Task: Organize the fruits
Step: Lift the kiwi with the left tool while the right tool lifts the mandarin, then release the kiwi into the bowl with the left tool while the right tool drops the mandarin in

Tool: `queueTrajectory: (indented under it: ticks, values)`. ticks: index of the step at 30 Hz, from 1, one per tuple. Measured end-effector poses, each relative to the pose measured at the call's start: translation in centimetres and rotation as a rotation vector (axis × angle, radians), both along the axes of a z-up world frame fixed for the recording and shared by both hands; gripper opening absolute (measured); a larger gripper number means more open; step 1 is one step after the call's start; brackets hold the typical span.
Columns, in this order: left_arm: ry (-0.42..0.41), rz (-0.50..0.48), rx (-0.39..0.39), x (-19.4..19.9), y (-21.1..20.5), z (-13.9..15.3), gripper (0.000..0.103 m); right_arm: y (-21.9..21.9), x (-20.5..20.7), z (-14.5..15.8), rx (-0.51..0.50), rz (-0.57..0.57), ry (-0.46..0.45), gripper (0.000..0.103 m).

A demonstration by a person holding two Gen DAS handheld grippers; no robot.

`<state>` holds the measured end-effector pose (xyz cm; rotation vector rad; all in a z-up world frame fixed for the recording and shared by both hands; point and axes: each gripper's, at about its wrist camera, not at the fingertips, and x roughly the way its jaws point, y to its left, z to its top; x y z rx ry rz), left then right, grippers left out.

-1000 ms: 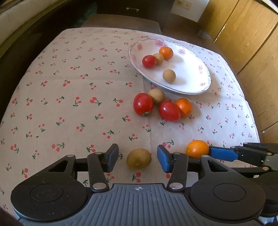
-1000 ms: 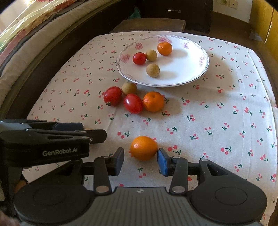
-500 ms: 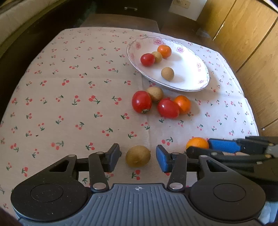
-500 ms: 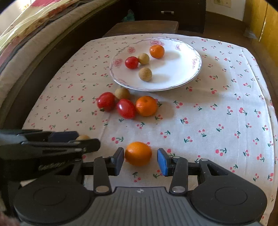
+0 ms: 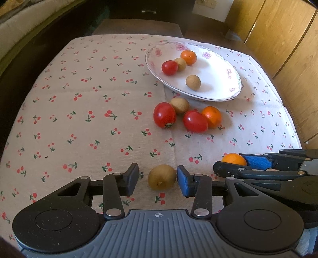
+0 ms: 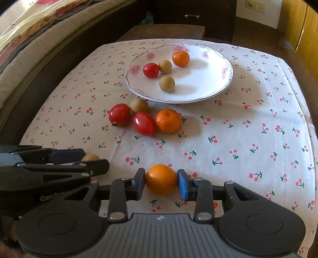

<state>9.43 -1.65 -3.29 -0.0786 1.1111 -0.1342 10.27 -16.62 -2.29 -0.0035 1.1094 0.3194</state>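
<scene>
- We see the worktop [image 6: 248, 111] covered by a pale cloth printed with small red cherries, creased in faint fold lines.
- Sunlight falls across the cloth from one side, throwing soft shadows.
- To our left runs a cushioned sofa edge [image 6: 39, 45] with a flowered cover, on a dark frame.
- Behind the worktop stands a dark wooden stool or low table [image 6: 165, 31], and beyond it a dark cabinet with a metal handle [image 6: 191, 15].
- On the right we find yellow wooden panels [image 5: 282, 39].
- A white wall with a socket [image 5: 206, 3] shows at the back.
</scene>
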Motion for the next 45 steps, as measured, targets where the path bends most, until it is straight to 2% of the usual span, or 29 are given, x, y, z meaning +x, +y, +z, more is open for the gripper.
queueTrajectory:
  ticks: [3,6,12,21,33,45]
  values:
    - [-0.012,-0.023,0.038,-0.2,-0.6,0.0,0.045,0.4,-0.2,0.1,-0.030,0.023,-0.008,0.036]
    - [-0.014,-0.030,0.028,-0.5,-0.7,0.1,0.038,0.5,-0.4,0.3,-0.028,0.037,-0.009,0.036]
    - [-0.010,-0.025,0.003,-0.7,-0.6,0.3,0.038,0.2,-0.7,0.7,-0.017,0.036,-0.011,0.036]
    - [-0.054,-0.022,-0.027,0.2,-1.0,2.0,0.038,-1.0,0.0,2.3,0.032,-0.001,-0.050,0.036]
    - [-0.134,-0.021,-0.043,4.4,-1.7,5.0,0.036,-2.3,3.8,4.4,0.084,-0.058,-0.107,0.036]
    - [-0.152,-0.009,-0.056,9.4,-2.9,4.6,0.036,-3.4,8.7,4.1,0.087,-0.091,-0.121,0.036]
